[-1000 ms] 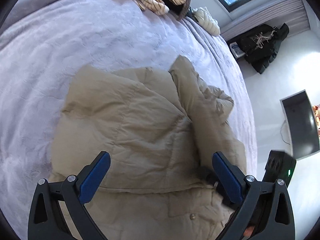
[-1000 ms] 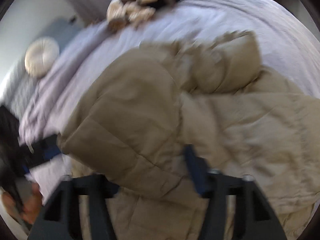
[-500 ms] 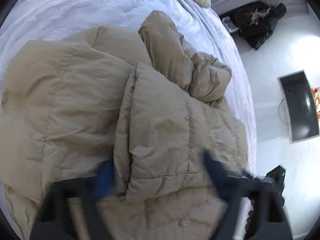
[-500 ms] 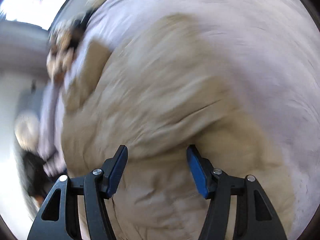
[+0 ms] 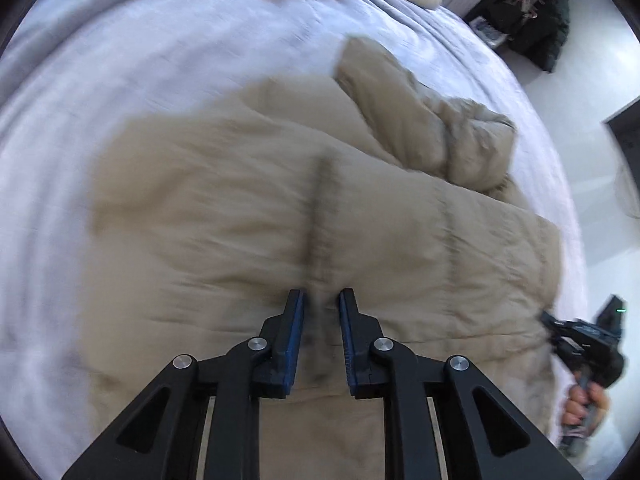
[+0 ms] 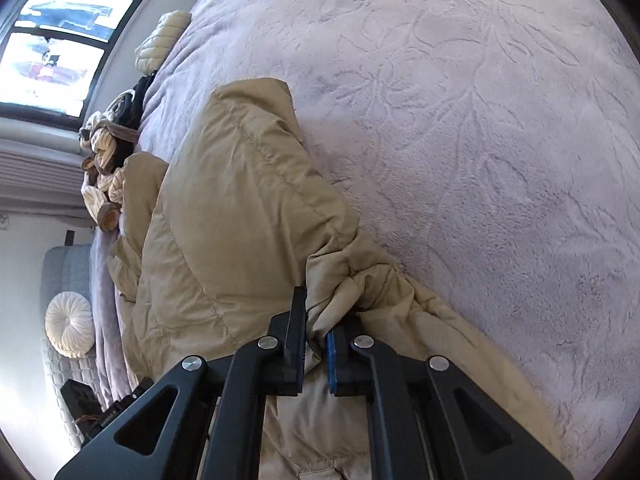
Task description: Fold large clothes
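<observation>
A large beige puffer jacket (image 5: pixel 248 216) lies on a lilac bedspread (image 5: pixel 140 64), partly folded over itself. My left gripper (image 5: pixel 321 300) is nearly shut, its jaws pinching a ridge of the jacket's fabric near the front hem. In the right wrist view the jacket (image 6: pixel 224 216) is bunched up, and my right gripper (image 6: pixel 318 312) is shut on a fold of its edge. The right gripper and the hand that holds it also show at the right edge of the left wrist view (image 5: pixel 584 344).
A pile of striped knitwear (image 6: pixel 104 152) and a cream cushion (image 6: pixel 160 40) lie at the far end of the bed. A round white pillow (image 6: pixel 70 330) sits off the bed. Dark clothes (image 5: pixel 532 4) lie on the floor. A window (image 6: pixel 52 40) is beyond.
Both grippers were open and have closed on the jacket's fabric. The right side of the jacket has been folded over the middle, and the left view has swung back over it.
</observation>
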Tool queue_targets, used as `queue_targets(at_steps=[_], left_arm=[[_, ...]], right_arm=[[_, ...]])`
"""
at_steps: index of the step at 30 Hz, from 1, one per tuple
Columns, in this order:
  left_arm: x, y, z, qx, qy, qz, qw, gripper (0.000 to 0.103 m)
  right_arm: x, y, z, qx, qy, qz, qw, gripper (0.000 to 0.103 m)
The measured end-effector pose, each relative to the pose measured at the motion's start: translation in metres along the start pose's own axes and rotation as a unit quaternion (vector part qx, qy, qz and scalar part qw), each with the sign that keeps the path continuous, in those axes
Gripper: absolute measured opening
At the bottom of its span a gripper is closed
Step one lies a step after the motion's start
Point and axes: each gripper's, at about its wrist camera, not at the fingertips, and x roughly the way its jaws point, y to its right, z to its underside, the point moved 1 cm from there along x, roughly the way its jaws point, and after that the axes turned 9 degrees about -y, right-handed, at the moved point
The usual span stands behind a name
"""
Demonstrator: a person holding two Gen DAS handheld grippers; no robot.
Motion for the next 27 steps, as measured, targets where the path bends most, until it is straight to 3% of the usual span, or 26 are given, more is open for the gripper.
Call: queue_targets(at_steps=[4,6,8,9,10,12,14,17,19,20,23,25,27], left_arm=[[-0.026,-0.003,-0.004,0.005,0.019,-0.001,0.9998,0.019],[-0.034,0.006,-0.006,0.019,0.026,0.012,0.9994,0.019],[-0.032,0.024,-0.010,0.030,0.027,0.028,0.9988,0.019],[-0.029,0.029,-0.011,0.031,0.027,0.029,0.9987,0.019],[-0.022,0.038,-0.014,0.026,0.027,0.025,0.9990,0.019],[-0.006,0.043,-0.017,0.012,0.021,0.023,0.9994,0.019],[0.013,0.044,-0.014,-0.003,0.013,0.012,0.9998,0.019],[0.024,0.043,-0.013,0.002,0.014,-0.003,0.9999,0.019],[0.028,0.044,-0.013,0.009,0.015,-0.016,0.9997,0.019],[0.031,0.042,-0.013,0.009,0.014,-0.017,0.9997,0.019],[0.041,0.043,-0.015,0.005,0.009,-0.015,0.9998,0.019],[0.047,0.045,-0.017,0.002,0.007,-0.008,0.9999,0.019],[0.051,0.048,-0.017,0.000,0.007,-0.006,1.0000,0.019]], right_arm=[[-0.016,-0.019,0.000,-0.041,-0.025,0.022,0.999,0.014],[-0.039,-0.034,0.009,-0.096,-0.012,0.037,0.995,0.015],[-0.061,-0.047,0.013,-0.145,0.022,0.047,0.988,0.039],[-0.068,-0.049,0.010,-0.153,0.036,0.048,0.986,0.064],[-0.074,-0.049,0.004,-0.153,0.049,0.043,0.986,0.072],[-0.074,-0.042,-0.021,-0.125,0.063,0.024,0.990,0.071],[-0.058,-0.026,-0.049,-0.065,0.045,-0.017,0.997,0.071],[-0.019,0.004,-0.078,0.034,-0.009,-0.125,0.992,0.064],[0.004,0.005,-0.088,0.065,-0.037,-0.154,0.985,0.022],[0.009,0.000,-0.090,0.060,-0.041,-0.159,0.985,0.021],[0.001,-0.031,-0.094,-0.024,-0.015,-0.118,0.993,0.016],[0.006,-0.037,-0.098,-0.056,-0.009,-0.063,0.996,0.015],[0.017,-0.032,-0.104,-0.073,-0.006,0.020,0.997,0.015]])
